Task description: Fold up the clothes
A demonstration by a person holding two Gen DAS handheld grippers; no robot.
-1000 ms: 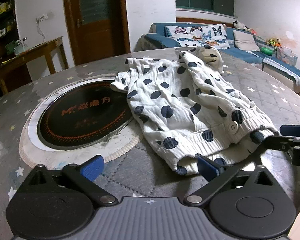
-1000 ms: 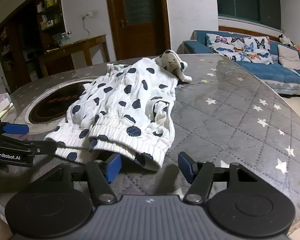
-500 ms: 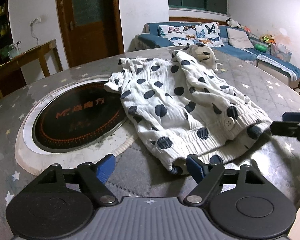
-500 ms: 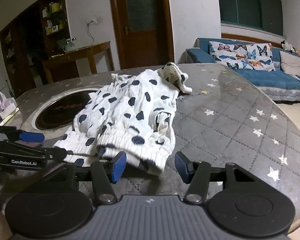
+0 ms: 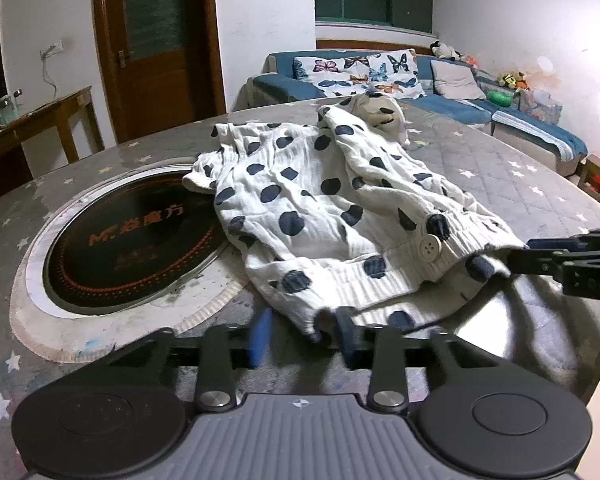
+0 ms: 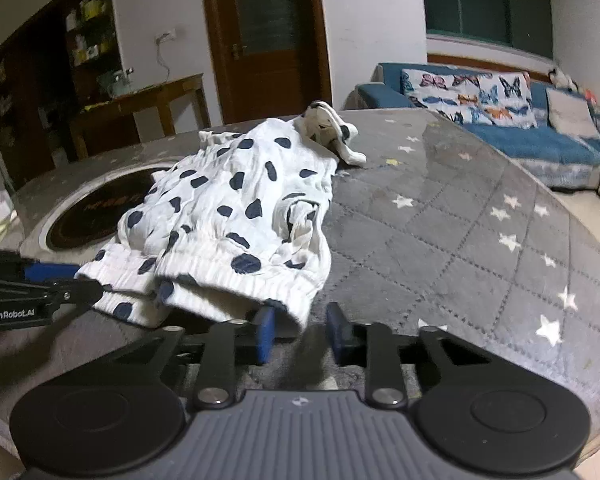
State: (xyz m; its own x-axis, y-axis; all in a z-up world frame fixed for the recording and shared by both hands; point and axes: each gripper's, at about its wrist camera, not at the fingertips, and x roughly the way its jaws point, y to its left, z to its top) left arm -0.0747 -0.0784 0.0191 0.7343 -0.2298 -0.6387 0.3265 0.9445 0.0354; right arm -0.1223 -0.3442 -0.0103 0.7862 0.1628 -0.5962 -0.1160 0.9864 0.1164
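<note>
white garment w/ dark blue spots (image 5: 320,216) lies crumpled on the counter (image 6: 460,232), ribbed hem toward the cameras, one big white button (image 5: 429,247) near the hem. its far end is bunched up by a small beige-and-dark piece of cloth (image 5: 376,110). the left side of the garment overlaps the rim of a round black hob plate (image 5: 132,248) w/ orange lettering, set into the counter.

left claw (image 5: 302,334): jaws have just been closing, now narrow, w/ the hem's near-left corner between the blue pads (image 5: 260,336); the left pad is motion-blurred and a gap shows beside the cloth, so not pressing on it as far as the view shows. right claw (image 6: 300,330): jaws have just been closing too, narrow, hem's near-right corner sits between them, cloth blurred there, pads (image 6: 265,330) not clearly pinching it yet. each claw shows in the other's view, reaching in at the hem's opposite corner.

counter surface is grey quilted w/ white stars under a glossy sheet. beyond it: blue sofa (image 6: 520,140) w/ butterfly-print cushions (image 5: 360,70), brown wooden door (image 5: 160,40), wooden side table (image 6: 148,104) at left, dark window above the sofa.
</note>
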